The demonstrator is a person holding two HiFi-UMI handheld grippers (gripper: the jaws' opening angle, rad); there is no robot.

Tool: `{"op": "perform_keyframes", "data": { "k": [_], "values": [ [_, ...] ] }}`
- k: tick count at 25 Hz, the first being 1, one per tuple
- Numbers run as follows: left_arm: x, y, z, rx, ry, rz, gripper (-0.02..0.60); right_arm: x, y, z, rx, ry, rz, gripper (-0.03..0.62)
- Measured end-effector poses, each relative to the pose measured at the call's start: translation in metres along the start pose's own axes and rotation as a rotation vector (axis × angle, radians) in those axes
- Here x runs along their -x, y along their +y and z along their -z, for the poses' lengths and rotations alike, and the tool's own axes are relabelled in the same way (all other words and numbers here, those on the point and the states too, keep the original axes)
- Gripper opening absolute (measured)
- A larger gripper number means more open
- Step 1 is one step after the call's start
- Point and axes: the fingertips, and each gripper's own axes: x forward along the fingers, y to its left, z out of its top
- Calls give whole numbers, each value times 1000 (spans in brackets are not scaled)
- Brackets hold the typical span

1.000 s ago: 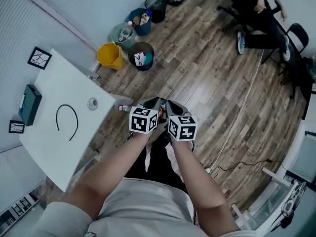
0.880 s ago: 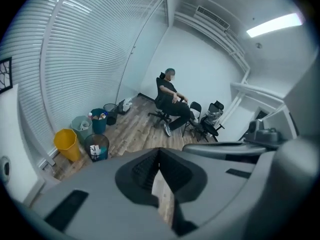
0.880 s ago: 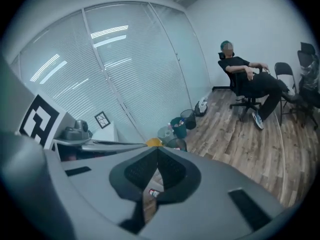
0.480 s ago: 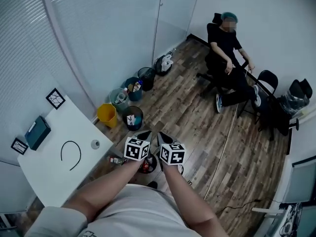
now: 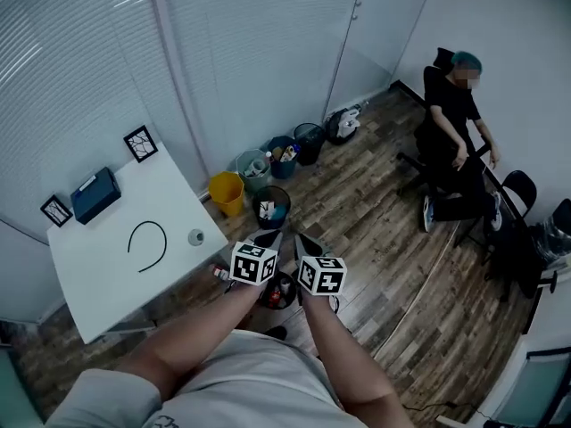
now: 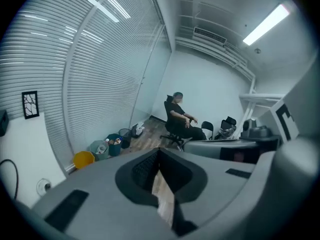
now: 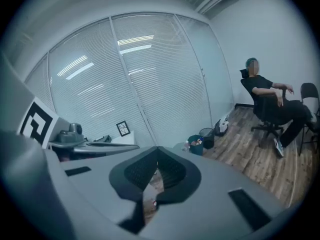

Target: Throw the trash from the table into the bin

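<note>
Nearest, at the lower middle of the head view, the left gripper (image 5: pixel 269 238) and the right gripper (image 5: pixel 302 240) are hanging side by side over the wood floor. Each is keeping its jaws pressed together and is pinching nothing.

Just beyond them, at centre left, the white table (image 5: pixel 98 283) is carrying what looks like the trash. A small round piece (image 5: pixel 195 236) is sitting near the table's right edge, and a black curved cord (image 5: pixel 165 239) is lying beside it toward the middle. The round piece is probably light and hard, so taking it across its rim looks right. The cord is likely limp and would be sagging, so a pinch at the middle of its bend seems best. A dark box (image 5: pixel 95 194) is resting farther back.

Past the table's corner, a yellow bin (image 5: pixel 227 192) and a black bin (image 5: pixel 270 208) are standing, with more bins behind. At the upper right a person (image 5: pixel 453 132) is sitting. No readable writing is showing anywhere.
</note>
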Motion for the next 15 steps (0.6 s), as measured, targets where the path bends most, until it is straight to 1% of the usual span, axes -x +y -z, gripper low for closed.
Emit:
{"op": "perform_keyframes", "data": {
  "k": [5, 8, 11, 15],
  "values": [
    [27, 43, 13, 58, -19, -109, -3, -24, 39, 9, 61, 39, -101, 6],
    [50, 66, 26, 90, -26, -168, -3, -37, 73, 22, 101, 77, -174, 6],
    [75, 96, 32, 125, -51, -227, -3, -56, 110, 28, 147, 98, -242, 6],
    [125, 134, 47, 180, -72, -307, -3, -71, 167, 50, 179, 152, -333, 6]
  ]
}}
